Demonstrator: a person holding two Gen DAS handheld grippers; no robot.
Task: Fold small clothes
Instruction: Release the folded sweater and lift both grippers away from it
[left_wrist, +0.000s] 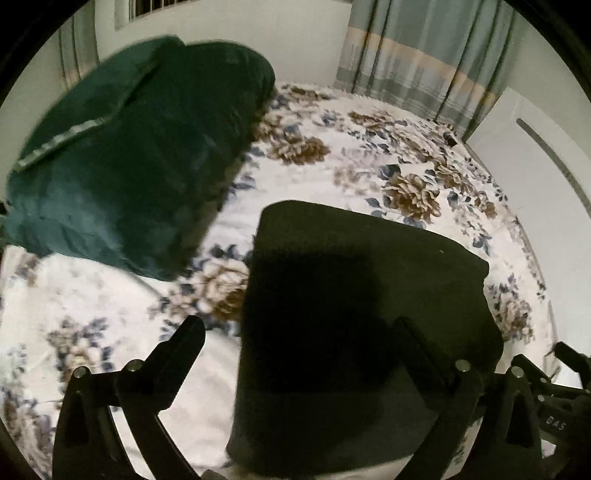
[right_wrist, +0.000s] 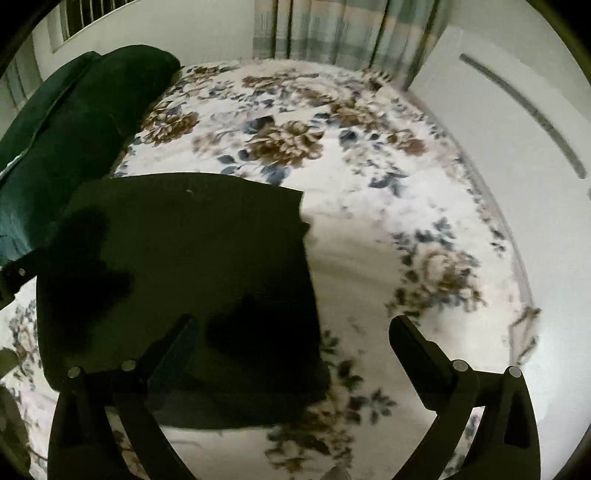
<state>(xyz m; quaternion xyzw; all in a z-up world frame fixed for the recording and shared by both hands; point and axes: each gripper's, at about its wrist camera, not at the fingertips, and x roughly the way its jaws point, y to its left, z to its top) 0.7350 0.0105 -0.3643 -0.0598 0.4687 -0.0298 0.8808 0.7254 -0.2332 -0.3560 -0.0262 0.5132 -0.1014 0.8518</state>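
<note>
A dark, nearly black folded garment (left_wrist: 362, 317) lies flat on the floral bedsheet (left_wrist: 332, 166). It also shows in the right wrist view (right_wrist: 192, 258). My left gripper (left_wrist: 299, 328) is open and empty, hovering above the garment's left edge, its right finger over the cloth. My right gripper (right_wrist: 291, 326) is open and empty above the garment's right edge, its left finger over the cloth. Part of the right gripper shows at the lower right of the left wrist view (left_wrist: 561, 391).
A dark green pillow (left_wrist: 129, 158) lies at the left of the bed, also in the right wrist view (right_wrist: 74, 122). Striped curtains (left_wrist: 417, 59) hang behind the bed. A white wall (right_wrist: 517, 129) borders the bed's right side.
</note>
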